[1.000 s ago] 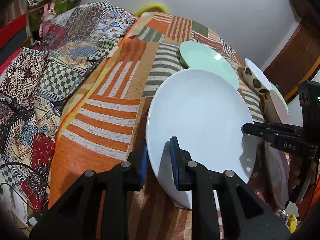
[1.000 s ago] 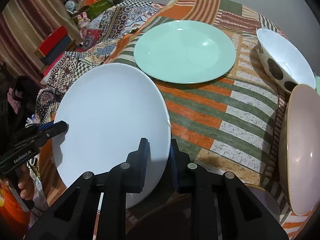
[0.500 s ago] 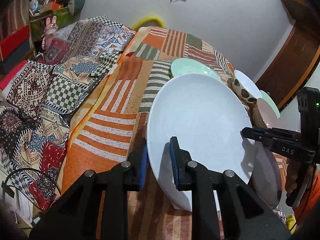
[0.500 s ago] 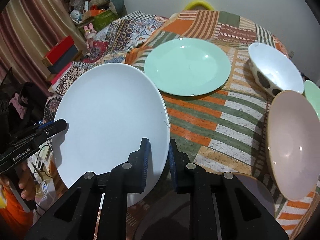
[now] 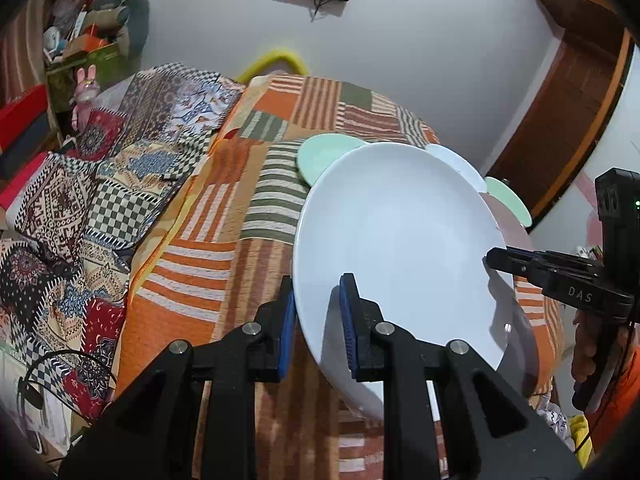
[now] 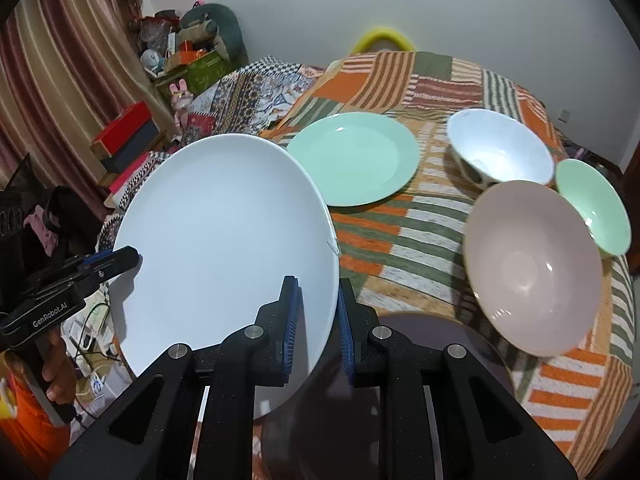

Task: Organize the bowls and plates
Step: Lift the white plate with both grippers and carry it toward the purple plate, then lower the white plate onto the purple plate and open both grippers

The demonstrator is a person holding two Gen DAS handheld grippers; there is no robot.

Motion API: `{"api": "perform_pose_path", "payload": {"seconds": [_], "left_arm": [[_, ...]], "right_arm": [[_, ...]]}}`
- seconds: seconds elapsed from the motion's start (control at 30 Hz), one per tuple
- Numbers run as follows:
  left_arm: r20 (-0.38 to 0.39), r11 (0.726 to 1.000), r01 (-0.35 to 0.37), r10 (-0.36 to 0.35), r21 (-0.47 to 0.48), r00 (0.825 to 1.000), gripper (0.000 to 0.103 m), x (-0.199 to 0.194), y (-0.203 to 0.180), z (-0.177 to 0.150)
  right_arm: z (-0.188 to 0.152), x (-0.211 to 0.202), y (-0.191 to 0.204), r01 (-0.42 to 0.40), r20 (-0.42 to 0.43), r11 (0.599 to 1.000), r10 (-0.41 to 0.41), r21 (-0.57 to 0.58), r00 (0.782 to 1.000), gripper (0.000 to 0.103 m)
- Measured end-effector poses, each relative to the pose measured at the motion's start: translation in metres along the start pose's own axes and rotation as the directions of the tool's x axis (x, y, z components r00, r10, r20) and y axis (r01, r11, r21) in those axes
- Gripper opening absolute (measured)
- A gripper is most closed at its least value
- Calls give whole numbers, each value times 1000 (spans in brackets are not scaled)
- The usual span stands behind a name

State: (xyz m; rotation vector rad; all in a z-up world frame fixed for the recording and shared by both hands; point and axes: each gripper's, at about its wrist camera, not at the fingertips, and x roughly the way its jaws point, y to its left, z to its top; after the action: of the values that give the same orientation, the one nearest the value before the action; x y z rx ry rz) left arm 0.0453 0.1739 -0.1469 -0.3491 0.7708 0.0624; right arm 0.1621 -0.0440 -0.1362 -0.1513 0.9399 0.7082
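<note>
A large white plate (image 5: 400, 248) is held in the air above the patchwork-covered table (image 5: 224, 280), gripped at opposite rims. My left gripper (image 5: 316, 316) is shut on its near-left rim. My right gripper (image 6: 316, 316) is shut on the other rim of the white plate (image 6: 224, 240). Each gripper shows in the other's view, the right one (image 5: 496, 260) and the left one (image 6: 128, 256). On the table sit a mint green plate (image 6: 352, 158), a white bowl (image 6: 500, 148), a pink bowl (image 6: 532, 264) and a small green bowl (image 6: 592, 204).
A dark plate (image 6: 400, 380) lies under my right gripper at the table's near edge. Patterned quilts (image 5: 80, 208) drape to the left of the table. Boxes and toys (image 6: 188, 60) crowd the back left corner. A wooden door (image 5: 560, 120) stands at right.
The white plate has risen off the table, held by both grippers. Both views now look from higher up, and more of the wall and the bowls shows.
</note>
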Motion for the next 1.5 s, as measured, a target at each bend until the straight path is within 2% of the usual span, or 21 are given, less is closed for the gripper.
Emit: {"api": "perform_pose_path", "payload": {"seconds": [0.3,0.6,0.93,1.27,1.5], "left_arm": [[16,999,19,-19,45,1000,21,-16,-33,-5],[-1,994,56,-56,91,998,21,-21,-67,-14],[-82,990,86,-77,112,994,21,-1,-94,-34],[-194,988,95,-71,121,978,21,32,-105,-54],[-227,986,95,-63,137,972,21,48,-109,-55]], "right_arm": [[-18,-30,-14,1,44,999,-3,53,999,17],[-45,-58,-38,1,84,993,-11,120,996,17],[-74,-67,-62,16,74,984,-30,180,997,18],[-99,-62,-80,29,38,973,-38,231,999,18],[-108,-55,-87,25,10,966,-29,256,1000,18]]}}
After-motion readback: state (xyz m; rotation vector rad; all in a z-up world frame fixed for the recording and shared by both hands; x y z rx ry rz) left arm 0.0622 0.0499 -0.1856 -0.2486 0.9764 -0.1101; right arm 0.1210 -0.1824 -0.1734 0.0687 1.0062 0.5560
